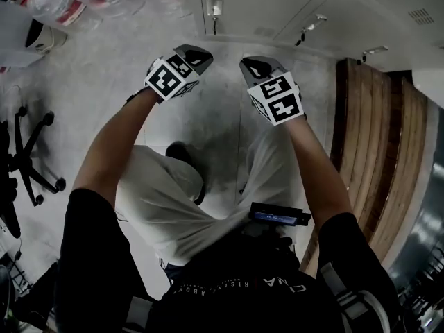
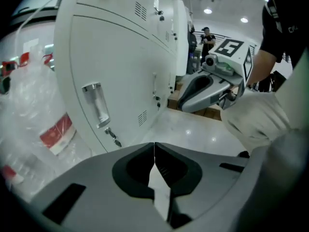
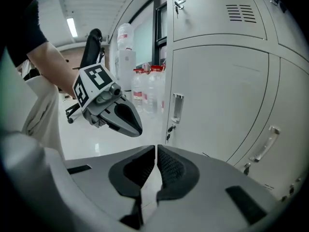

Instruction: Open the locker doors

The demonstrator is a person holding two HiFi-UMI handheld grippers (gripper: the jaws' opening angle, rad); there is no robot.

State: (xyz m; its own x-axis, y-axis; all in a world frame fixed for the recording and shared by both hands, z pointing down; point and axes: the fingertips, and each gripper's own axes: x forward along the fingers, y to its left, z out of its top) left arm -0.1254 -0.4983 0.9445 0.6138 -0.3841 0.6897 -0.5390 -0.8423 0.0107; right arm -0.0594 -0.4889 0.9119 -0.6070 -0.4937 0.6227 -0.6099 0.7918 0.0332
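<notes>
Grey plastic made up both hand-held tools: the left gripper [image 1: 197,55] and the right gripper [image 1: 255,66] were held side by side at about the same height in front of the person, close together but not touching, each carrying its cube of black-and-white square markers. In the left gripper view the left gripper [image 2: 154,152] had its dark ribbed pads pressed together with nothing between them, and the right gripper [image 2: 202,93] showed beyond it. In the right gripper view the right gripper [image 3: 156,154] was likewise closed and empty, only a hairline slit showing between its pads, with the left gripper [image 3: 121,118] hanging off to its side. The pale grey metal locker doors [image 1: 264,4] stood ahead of the person, past both tools, and neither gripper touched them. Every door in sight [image 2: 112,57] [image 3: 223,92] lay flush and shut. A shiny recessed metal handle [image 2: 96,103] sat on the nearest door in the left gripper view, with a small key [image 2: 114,137] hanging below it; another such handle [image 3: 177,108] showed in the right gripper view. Clear plastic bottles with red labels [image 1: 64,7] were stacked left of the lockers, a black office chair [image 1: 29,159] stood on the pale glossy floor [image 1: 104,75], and a slatted brown wooden bench [image 1: 374,144] lay to the right.
</notes>
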